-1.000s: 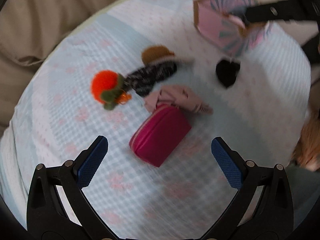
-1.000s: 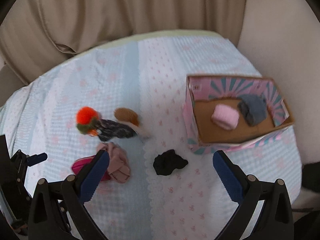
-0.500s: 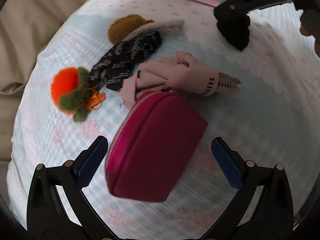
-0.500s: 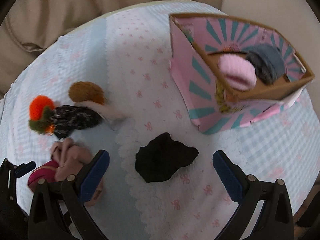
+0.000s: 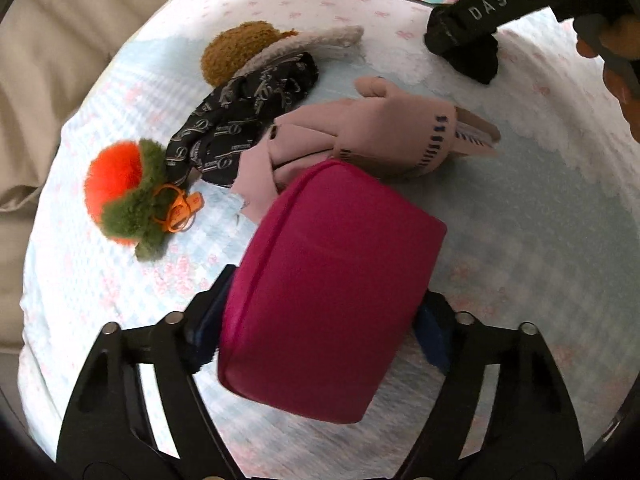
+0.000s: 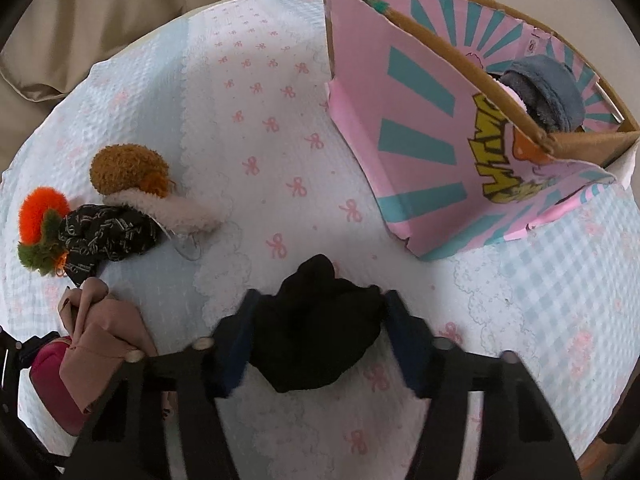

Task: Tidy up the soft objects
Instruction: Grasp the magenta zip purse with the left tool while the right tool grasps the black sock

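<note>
My left gripper is shut on a magenta zip pouch that rests on the pale blue bedspread. My right gripper is shut on a black soft cloth, which also shows in the left wrist view. A folded dusty-pink garment lies just beyond the pouch. A pink and teal cardboard box stands at the right and holds a blue-grey soft item and a pink one, mostly hidden.
An orange and green pompom, a black patterned cloth and a brown fuzzy slipper lie in a row at the left. Beige cushions rise behind the bedspread.
Both grippers moved down and forward onto their objects and closed: the left on the magenta pouch, the right on the black cloth. Both were open before.
</note>
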`<action>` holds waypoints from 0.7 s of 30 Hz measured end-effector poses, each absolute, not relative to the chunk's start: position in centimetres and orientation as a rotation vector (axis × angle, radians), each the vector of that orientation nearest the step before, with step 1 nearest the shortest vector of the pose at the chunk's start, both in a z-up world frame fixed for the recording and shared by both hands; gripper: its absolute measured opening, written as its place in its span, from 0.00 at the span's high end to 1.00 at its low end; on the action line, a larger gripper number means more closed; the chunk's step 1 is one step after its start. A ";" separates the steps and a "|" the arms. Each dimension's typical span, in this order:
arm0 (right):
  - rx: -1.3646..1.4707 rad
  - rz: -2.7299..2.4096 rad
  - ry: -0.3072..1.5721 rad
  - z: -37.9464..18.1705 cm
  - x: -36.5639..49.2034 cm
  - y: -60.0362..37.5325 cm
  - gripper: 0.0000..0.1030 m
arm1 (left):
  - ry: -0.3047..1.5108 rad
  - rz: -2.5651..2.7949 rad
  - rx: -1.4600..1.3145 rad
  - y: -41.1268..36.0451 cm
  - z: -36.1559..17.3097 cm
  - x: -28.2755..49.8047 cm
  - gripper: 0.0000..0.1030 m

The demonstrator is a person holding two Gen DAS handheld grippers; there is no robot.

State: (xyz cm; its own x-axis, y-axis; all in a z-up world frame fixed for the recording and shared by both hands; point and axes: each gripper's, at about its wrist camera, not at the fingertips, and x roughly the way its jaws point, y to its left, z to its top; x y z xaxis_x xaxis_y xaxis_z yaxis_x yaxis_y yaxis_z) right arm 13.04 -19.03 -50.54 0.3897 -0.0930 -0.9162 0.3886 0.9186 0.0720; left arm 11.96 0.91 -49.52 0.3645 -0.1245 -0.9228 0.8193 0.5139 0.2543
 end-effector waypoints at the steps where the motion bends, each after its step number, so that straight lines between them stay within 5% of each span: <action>1: 0.294 -0.312 1.131 -50.5 13.1 -19.0 0.57 | 1.021 -0.705 0.818 1.1 -49.4 12.2 0.33; 8: 0.282 -0.301 1.117 -49.6 13.2 -18.6 0.68 | 1.043 -0.713 0.780 2.8 -48.1 13.1 0.52; 21: 0.277 -0.267 1.034 -43.6 11.8 -18.8 0.68 | 1.002 -0.642 0.663 5.3 -40.6 13.6 0.54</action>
